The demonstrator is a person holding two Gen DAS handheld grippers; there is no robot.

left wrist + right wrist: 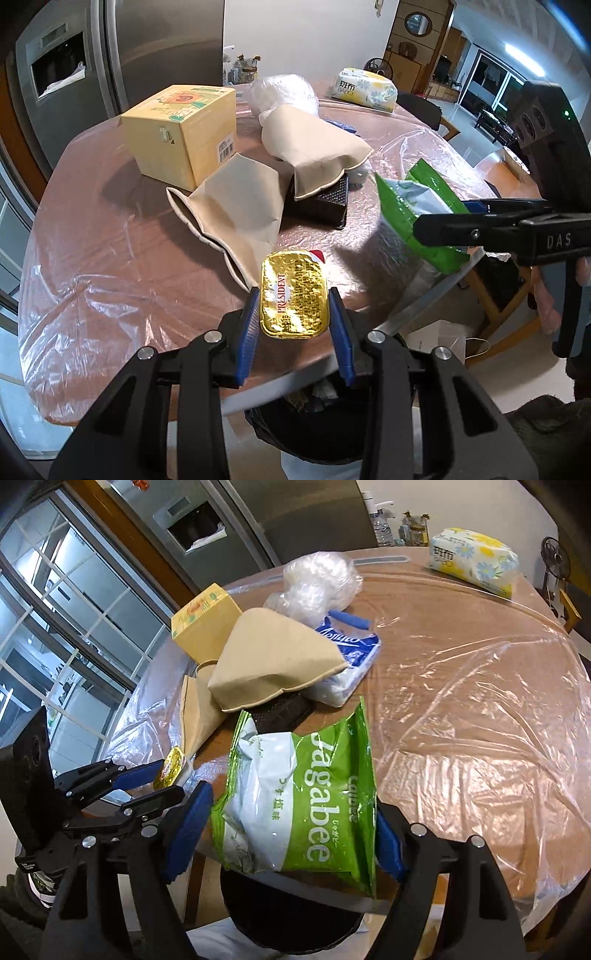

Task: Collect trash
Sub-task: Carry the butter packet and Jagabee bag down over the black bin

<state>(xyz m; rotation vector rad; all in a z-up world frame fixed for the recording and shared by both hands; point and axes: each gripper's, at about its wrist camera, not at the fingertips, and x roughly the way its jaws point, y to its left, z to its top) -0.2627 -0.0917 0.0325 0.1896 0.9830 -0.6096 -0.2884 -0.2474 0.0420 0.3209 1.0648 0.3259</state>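
**Q:** what have you got in each hand right now?

**A:** My left gripper (293,314) is clamped narrow on a gold butter tub (293,293), pads on both its long sides, out past the table (110,258) edge above the black bin (314,424). My right gripper (291,834) is spread wider around a green snack bag (299,805), pads against both edges, also over the bin.

**Q:** anything left on the table?

**A:** Yep: yellow box (181,133), beige paper bags (236,206), black tray (321,206), crumpled clear plastic (317,579), blue-and-white wrapper (347,657), tissue pack (472,559).
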